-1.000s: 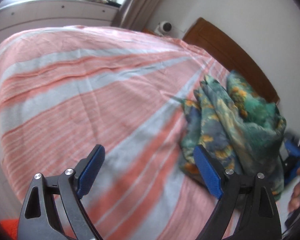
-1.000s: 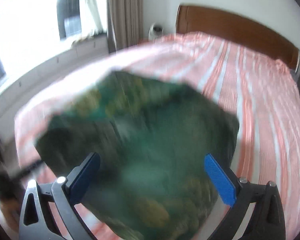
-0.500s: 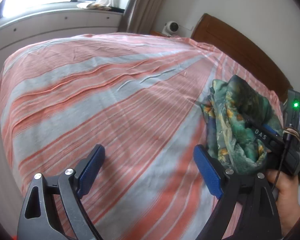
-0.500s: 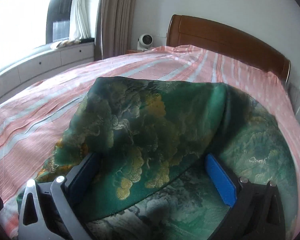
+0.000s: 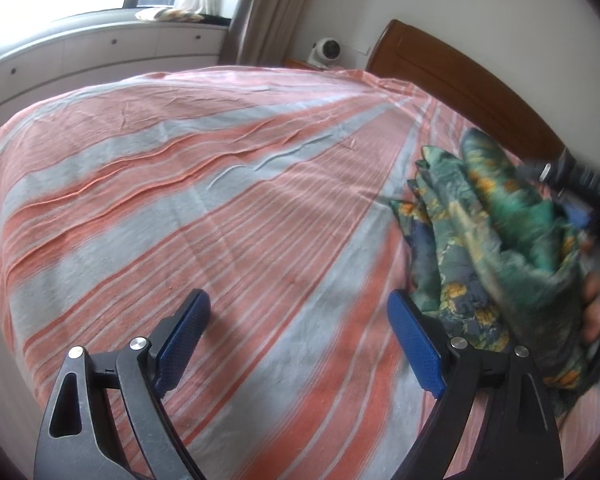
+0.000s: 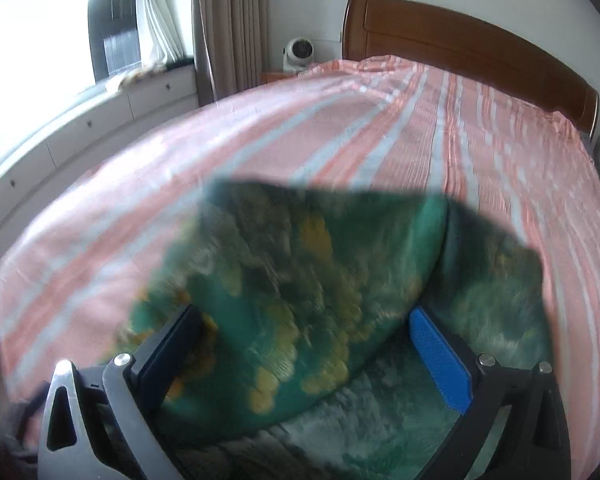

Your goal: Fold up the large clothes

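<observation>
Here, closest in, the left gripper (image 5: 298,336) hangs over the bed with its blue-padded fingers (image 5: 184,330) spread wide and nothing between them; below the gap lies only the striped bedspread (image 5: 188,200), pink-orange and pale grey, creased in long ridges. Just to the right of its right finger sits the green patterned garment (image 5: 488,240), bunched into a loose heap on the right-hand part of the bed, its folds showing yellow-orange and blue patches. A hand (image 5: 598,304) and the dark body of the other tool press into the far side of that heap, though this part is blurred.

From the right wrist view, the right gripper (image 6: 300,342) also stands parted, and the green patterned garment (image 6: 320,280) bulges up between and over its fingers, filling the whole lower part of the view. The cloth lies against the blue pad (image 6: 440,360) on one side and the dark finger on the other, but the fingers are not pinched together on it; whether any fold is truly caught I cannot tell through the blur.

Past the garment the bedspread (image 6: 420,128) runs away to the wooden headboard (image 6: 460,36). Left of the headboard, on a small stand against the white wall, sits a small white fan (image 6: 298,52). Beige curtains (image 6: 230,24) hang beside it, and a low run of white drawers (image 6: 80,132) follows the bright window along the left.
</observation>
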The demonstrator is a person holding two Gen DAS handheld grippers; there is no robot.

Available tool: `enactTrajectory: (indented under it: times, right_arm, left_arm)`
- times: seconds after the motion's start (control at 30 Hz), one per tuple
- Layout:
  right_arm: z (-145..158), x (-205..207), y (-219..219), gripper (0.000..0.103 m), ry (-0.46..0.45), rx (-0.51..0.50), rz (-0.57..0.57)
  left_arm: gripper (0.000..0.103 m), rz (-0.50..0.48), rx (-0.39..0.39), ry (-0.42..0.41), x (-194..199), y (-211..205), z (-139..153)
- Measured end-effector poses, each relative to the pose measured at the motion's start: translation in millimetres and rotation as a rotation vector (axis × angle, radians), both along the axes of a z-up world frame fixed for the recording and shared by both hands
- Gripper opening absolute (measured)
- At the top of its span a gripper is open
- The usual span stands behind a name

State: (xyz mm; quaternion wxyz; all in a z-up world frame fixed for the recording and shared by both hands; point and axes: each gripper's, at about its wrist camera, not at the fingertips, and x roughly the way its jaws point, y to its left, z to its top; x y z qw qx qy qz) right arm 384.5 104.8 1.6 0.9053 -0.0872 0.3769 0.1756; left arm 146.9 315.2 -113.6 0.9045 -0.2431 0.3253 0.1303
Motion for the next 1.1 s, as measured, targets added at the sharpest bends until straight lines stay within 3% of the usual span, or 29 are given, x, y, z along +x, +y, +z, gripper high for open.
enactTrajectory:
  times: [0.07,0.13,0.2,0.27,0.37,0.53,0.73,0.9,0.97,1.1]
  right_arm:
    - [29,2,-2,0.103,-0.079,0.029,-0.019]
    - [39,13,2,0.103,-0.109,0.035,-0.036]
    - [28,37,11,0.103,-0.065,0.03,-0.047]
    - [-7,68,19,0.103,0.046,0.013,-0.08]
    - [-54,87,22,0.103,0.116,0.004,-0.095]
    - [-72,89,27,0.103,0.093,-0.047,-0.087]
    - [-74,86,20,0.103,0.083,-0.023,-0.081]
    - [-60,86,22,0.103,0.143,-0.038,-0.083]
    - [-39,84,20,0.103,0.167,-0.022,-0.07]
    - [16,66,6,0.103,0.105,0.056,-0.088]
  left_arm:
    - [0.09,0.002,-0.004,-0.001,0,0,0]
    - [0.09,0.002,-0.001,0.003,1,-1,0]
    - [0.09,-0.003,0.006,0.008,2,-2,0]
    - [0.09,-0.011,0.013,0.008,3,-4,0]
    - [0.091,-0.029,0.025,0.01,4,-6,0]
    - [0.092,-0.047,0.035,0.029,10,-7,-3]
    - [0.092,-0.047,0.049,0.042,13,-12,-3]
    - [0.094,-0.031,0.067,0.051,12,-13,-2]
    - [0.094,-0.023,0.066,0.053,12,-13,-2]
    - [0.094,-0.019,0.083,0.058,12,-16,-1]
